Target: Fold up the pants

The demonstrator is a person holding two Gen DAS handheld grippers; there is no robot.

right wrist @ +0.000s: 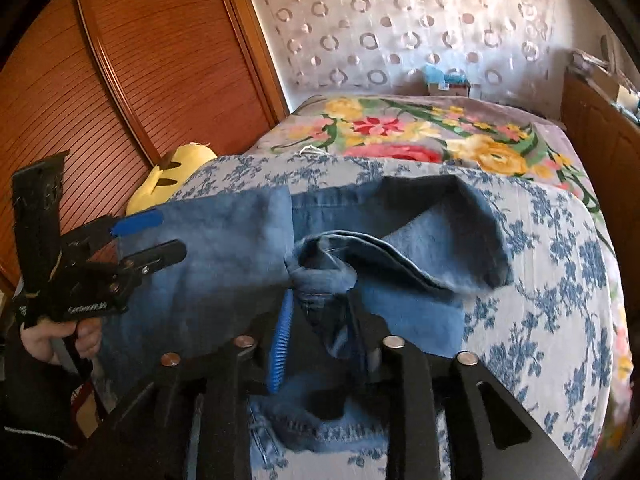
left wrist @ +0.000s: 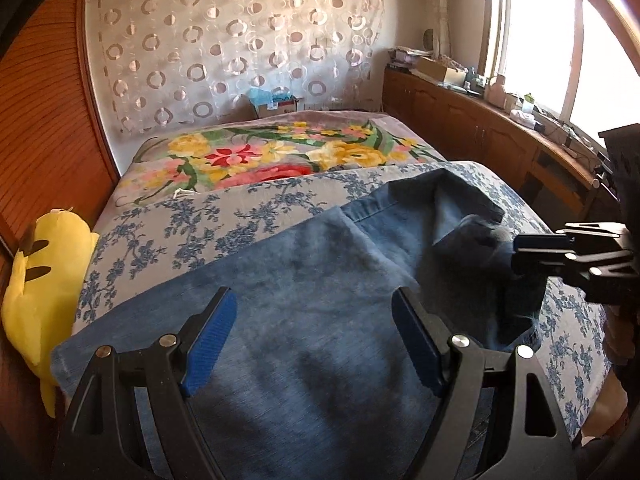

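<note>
While denim bunch hides right gripper (right wrist: 320, 320) jaws, grip unclear; left gripper (left wrist: 312, 336) gapes over pants (left wrist: 280, 264).

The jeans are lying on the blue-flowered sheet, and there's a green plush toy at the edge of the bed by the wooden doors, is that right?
Not quite. The plush toy is yellow with dark stripes, not green; the left wrist view shows it clearly. The rest holds: the jeans lie on the blue-flowered sheet, and the toy sits at the edge of the bed by the wooden doors.
</note>
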